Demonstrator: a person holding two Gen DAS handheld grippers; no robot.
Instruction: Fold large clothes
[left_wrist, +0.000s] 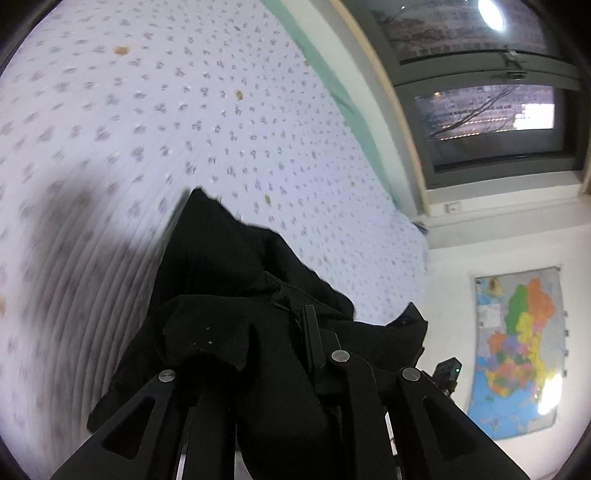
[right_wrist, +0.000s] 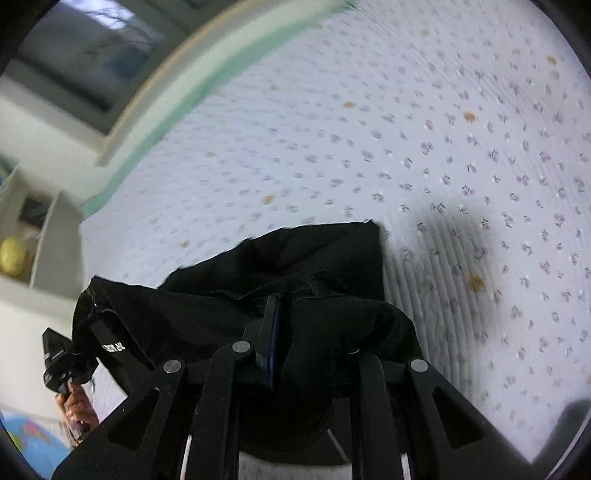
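Black garment (left_wrist: 236, 280) bunched over and between both sets of jaws — left gripper (left_wrist: 295, 332) and right gripper (right_wrist: 275, 325) each clamped on it — above the flowered bed (right_wrist: 443, 147).

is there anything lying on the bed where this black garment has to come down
Nothing visible. The black garment hangs from both grippers, left and right, over bare floral bedsheet; only shadows show there.

A floral quilted bedspread (left_wrist: 184, 129), a window (left_wrist: 487, 122) and a wall map (left_wrist: 517, 350).
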